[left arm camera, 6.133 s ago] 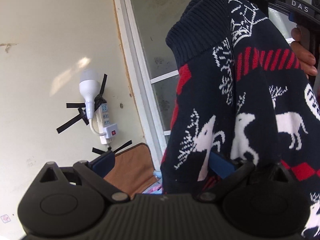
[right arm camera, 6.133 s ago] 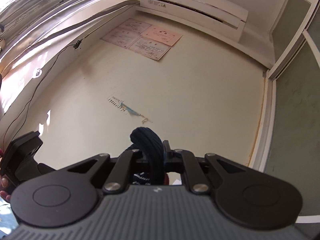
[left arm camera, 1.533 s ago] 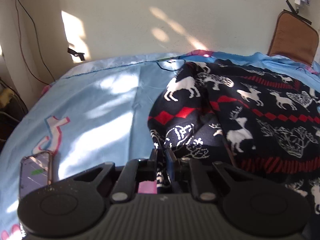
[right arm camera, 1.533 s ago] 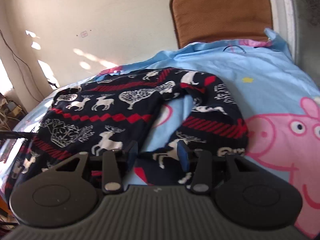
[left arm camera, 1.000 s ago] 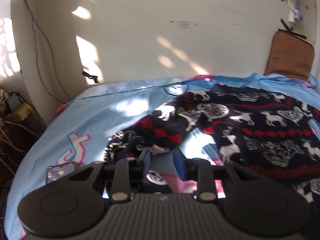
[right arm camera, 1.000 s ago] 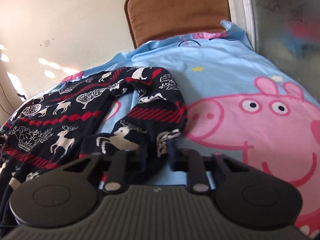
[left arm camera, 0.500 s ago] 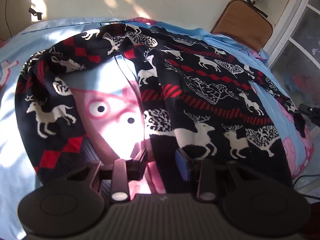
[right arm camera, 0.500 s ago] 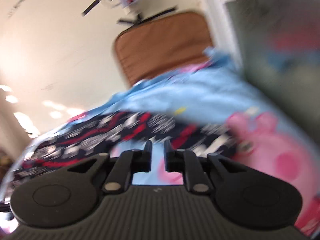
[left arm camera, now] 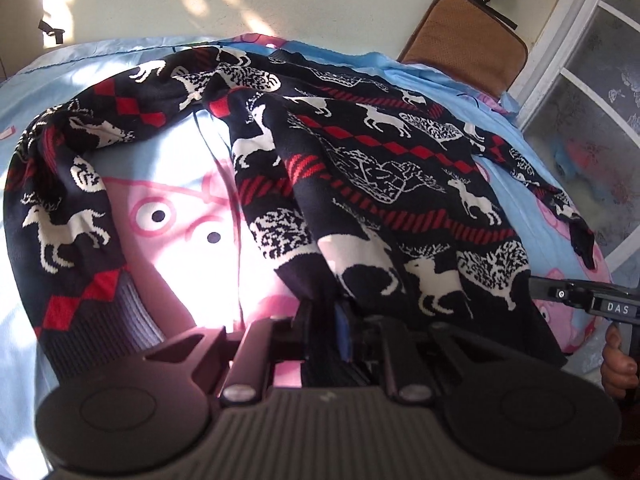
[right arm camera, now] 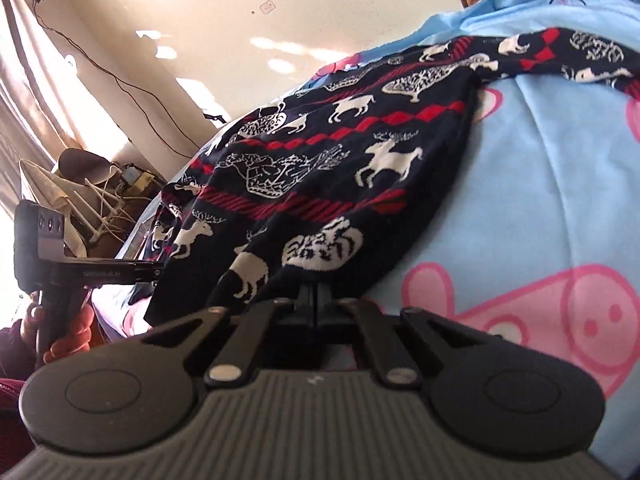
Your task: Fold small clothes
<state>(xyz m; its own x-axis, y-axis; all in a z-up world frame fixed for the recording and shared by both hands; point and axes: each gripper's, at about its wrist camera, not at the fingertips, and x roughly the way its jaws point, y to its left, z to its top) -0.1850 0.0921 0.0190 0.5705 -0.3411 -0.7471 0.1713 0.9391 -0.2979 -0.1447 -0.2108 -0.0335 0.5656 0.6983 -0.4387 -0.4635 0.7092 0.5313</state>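
Observation:
A navy knit sweater (left arm camera: 360, 168) with white reindeer and red stripes lies spread on a light blue bed sheet (left arm camera: 192, 208) printed with pink pigs. My left gripper (left arm camera: 324, 320) is shut on the sweater's near hem at its left corner. My right gripper (right arm camera: 316, 300) is shut on the hem at the other corner of the sweater (right arm camera: 320, 168). One sleeve (left arm camera: 60, 200) curls out to the left, the other sleeve (left arm camera: 560, 200) trails off to the right. The right gripper also shows at the right edge of the left wrist view.
A brown cushion (left arm camera: 464, 40) leans on the wall at the bed's far corner beside a window frame (left arm camera: 580, 80). Cables and clutter (right arm camera: 100, 192) lie off the bed's far left side. The left gripper's handle (right arm camera: 60, 264) shows in the right wrist view.
Both grippers let go of the sleeves, came to the sweater's near hem and closed on it; half a second ago the left jaws were open and the right held nothing.

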